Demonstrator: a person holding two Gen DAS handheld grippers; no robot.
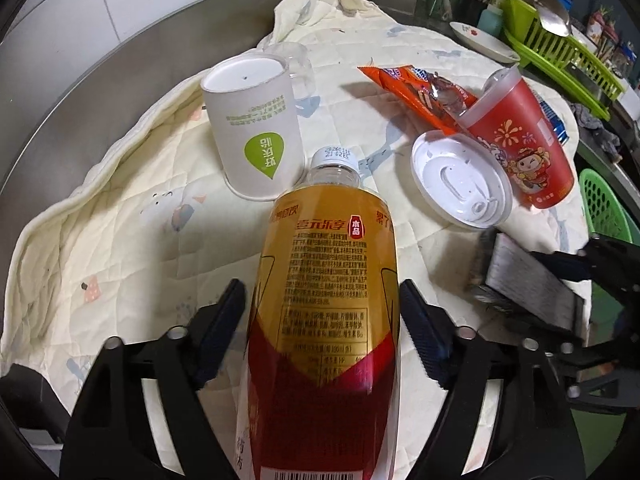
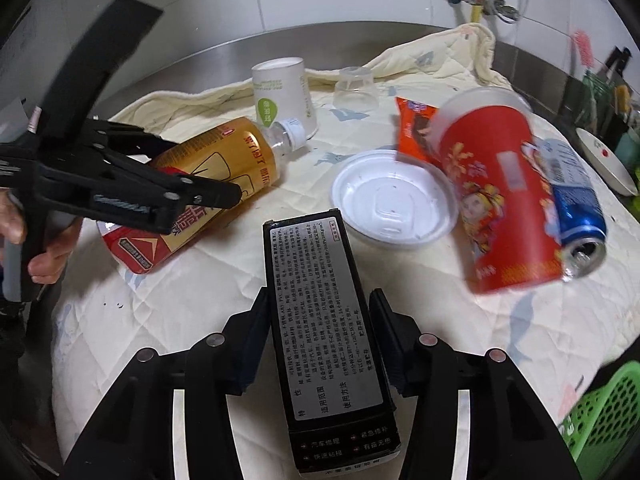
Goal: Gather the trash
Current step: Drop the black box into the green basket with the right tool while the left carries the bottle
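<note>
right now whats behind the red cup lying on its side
Behind the red cup lies a blue drink can, its open end showing past the cup's base. An orange snack wrapper sits by the cup's rim. Most of the can's body is covered by the cup.

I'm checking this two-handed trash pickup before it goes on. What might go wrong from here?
1. The left gripper straddles the bottle low on its smooth label; the pads barely touch, so it may slip when lifted.
2. The black box sticks far out past the right gripper, so it could tilt or knock the white lid.
3. The red cup lies tipped against the blue can; a bump may roll both.
</note>
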